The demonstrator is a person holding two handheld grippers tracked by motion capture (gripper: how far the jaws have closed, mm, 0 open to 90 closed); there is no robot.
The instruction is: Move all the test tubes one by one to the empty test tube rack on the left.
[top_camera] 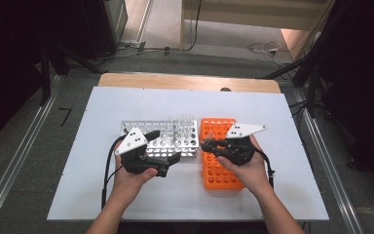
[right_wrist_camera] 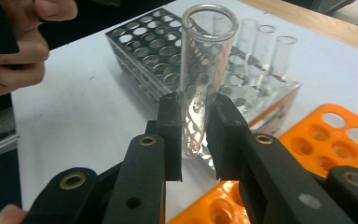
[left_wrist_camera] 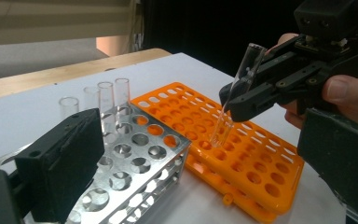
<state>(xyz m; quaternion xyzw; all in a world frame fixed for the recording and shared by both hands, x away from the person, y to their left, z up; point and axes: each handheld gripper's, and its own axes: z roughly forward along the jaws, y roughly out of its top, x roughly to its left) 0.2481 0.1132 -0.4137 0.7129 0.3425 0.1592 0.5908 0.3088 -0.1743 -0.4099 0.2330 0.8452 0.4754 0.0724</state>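
Glass test tube (right_wrist_camera: 200,79) sits pinched between the right gripper (right_wrist_camera: 193,135)'s closed jaws, centre frame, tip over the orange rack (left_wrist_camera: 242,154), so I'd keep it upright and lower slowly, while the left gripper (top_camera: 163,158) hangs wide open, empty, by the metal rack (left_wrist_camera: 135,154).

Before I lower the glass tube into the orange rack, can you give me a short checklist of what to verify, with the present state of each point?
1. Right gripper grips the test tube: ok, the jaws are closed on both sides of its lower part.
2. Tube upright: not ok, in the left gripper view it leans.
3. Tube bottom over a hole of the orange rack: cannot tell exactly; it is just above the holes.
4. Target holes free: ok, the nearby holes look empty.
5. Left gripper out of the way: ok, it is by the metal rack, open and holding nothing.
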